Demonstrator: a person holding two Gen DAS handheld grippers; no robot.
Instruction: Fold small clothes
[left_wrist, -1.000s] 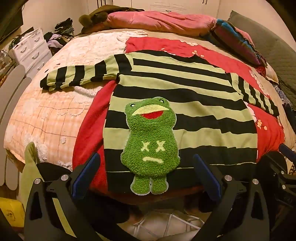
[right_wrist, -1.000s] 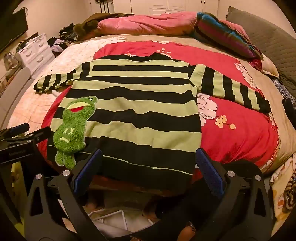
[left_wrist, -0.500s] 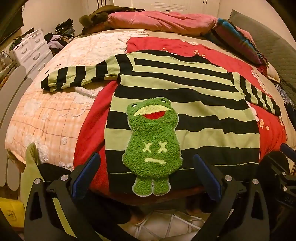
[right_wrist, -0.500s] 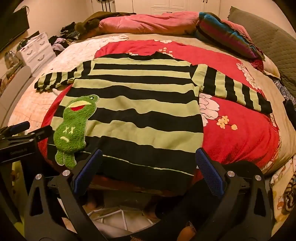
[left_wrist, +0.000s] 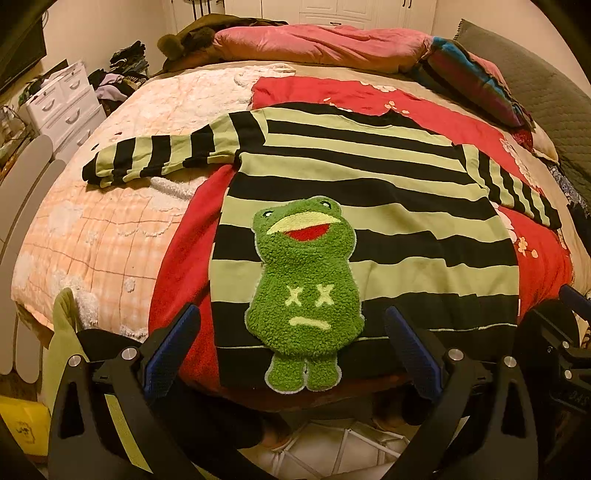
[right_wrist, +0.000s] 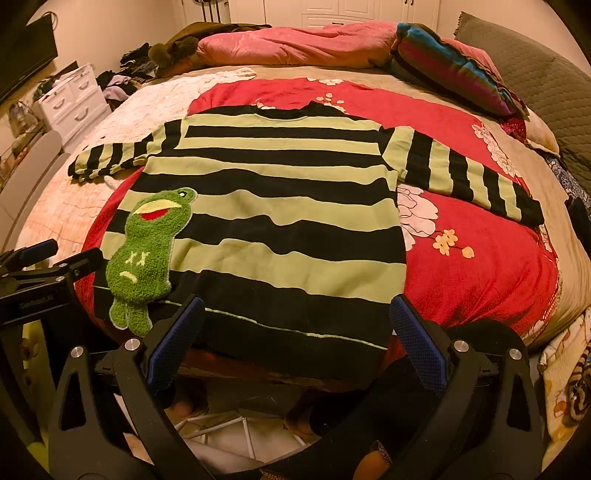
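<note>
A black and light-green striped sweater (left_wrist: 369, 192) with a fluffy green frog patch (left_wrist: 306, 291) lies spread flat on the bed, sleeves out to both sides, hem at the near edge. It also shows in the right wrist view (right_wrist: 273, 206), frog patch (right_wrist: 144, 254) at its left. My left gripper (left_wrist: 291, 347) is open and empty, hovering just before the hem by the frog's feet. My right gripper (right_wrist: 295, 332) is open and empty, just before the hem's right half. The left gripper (right_wrist: 37, 269) shows at the left edge of the right wrist view.
The sweater lies on a red floral blanket (right_wrist: 480, 266) over a peach quilt (left_wrist: 92, 229). Pink and striped bedding (left_wrist: 332, 44) is piled at the far end. A white drawer unit (left_wrist: 62, 103) with clothes stands at the left. The bed edge is right below the grippers.
Both grippers have edged slightly closer to the sweater's hem. The sweater has not moved and both stay open.
</note>
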